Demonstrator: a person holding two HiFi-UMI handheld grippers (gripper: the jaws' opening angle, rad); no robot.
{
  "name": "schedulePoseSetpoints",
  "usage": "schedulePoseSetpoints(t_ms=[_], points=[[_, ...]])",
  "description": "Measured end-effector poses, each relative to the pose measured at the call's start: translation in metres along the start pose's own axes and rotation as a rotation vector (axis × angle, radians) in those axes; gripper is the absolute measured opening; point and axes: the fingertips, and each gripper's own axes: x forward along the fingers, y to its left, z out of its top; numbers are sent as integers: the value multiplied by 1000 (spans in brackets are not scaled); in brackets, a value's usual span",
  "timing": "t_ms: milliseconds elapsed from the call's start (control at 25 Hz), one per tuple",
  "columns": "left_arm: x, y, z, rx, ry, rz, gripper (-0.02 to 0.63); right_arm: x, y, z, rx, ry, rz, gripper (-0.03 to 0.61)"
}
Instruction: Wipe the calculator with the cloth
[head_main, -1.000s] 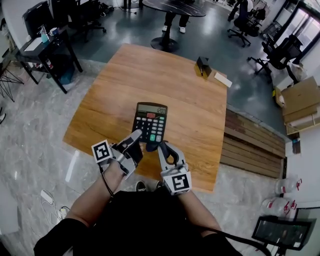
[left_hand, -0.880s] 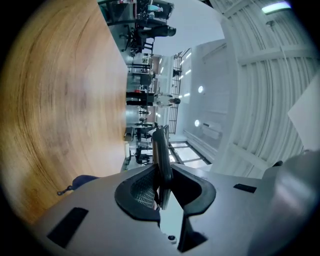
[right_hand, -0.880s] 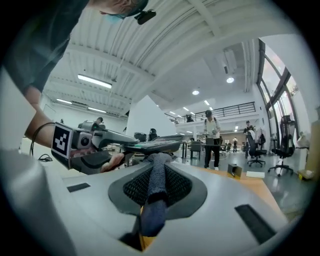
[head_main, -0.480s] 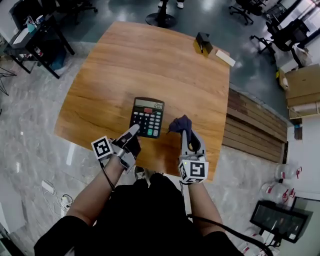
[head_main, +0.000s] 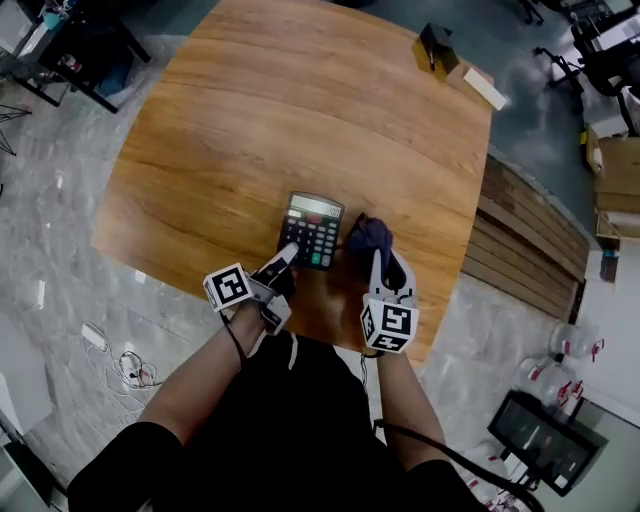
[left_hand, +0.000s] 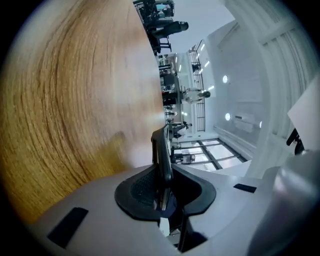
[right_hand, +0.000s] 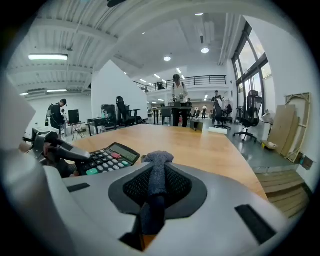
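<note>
bench: wooden bench (head_main: 250, 120), mostly bare; a small dark box (head_main: 435, 45) and a pale block (head_main: 484, 88) sit at its far right corner, well apart from the work.
calculator: the calculator (head_main: 312, 228) is near the middle of the bench's near edge, keys up and display toward the far edge. it looks to lie on the wood; whether its near end is lifted i cannot tell.
left claw: the left claw (head_main: 283, 265) is clamped on the calculator's near left corner. its own view shows the thin dark body edge-on between the pads (left_hand: 162, 165).
right claw: the right claw (head_main: 385, 265) is closed on the cloth, with a dark fold pinched between the pads (right_hand: 156, 187).
cloth: the dark bluish cloth (head_main: 368, 234) is bunched at the claw tip, just beside the calculator's right edge. it is not on the keys or the display, and contact with the side is unclear.
done so far: cloth in grip, calculator steadied, both brought together near the near edge.
left to do: by my reading all of the wiping; no part of the cloth lies on the calculator's face, and the keys show nothing either way.
next need: bring the cloth over the right edge and onto the face while the left claw holds the corner.
</note>
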Motion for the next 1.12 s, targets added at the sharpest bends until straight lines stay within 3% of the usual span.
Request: schedulePoseSetpoints(t_ms=[240, 480, 880, 1120], points=[[4, 27, -6, -5, 0, 47, 66, 30, 2, -30, -4, 87, 20, 52], [6, 34, -6, 106, 9, 97, 77, 46, 5, -53, -23, 163, 19, 52], [-4, 48, -12, 467, 155, 471, 155, 49, 11, -58, -69, 198, 6, 52], [-6, 51, -14, 646, 197, 569, 186, 44, 7, -59, -32, 190, 1, 66]])
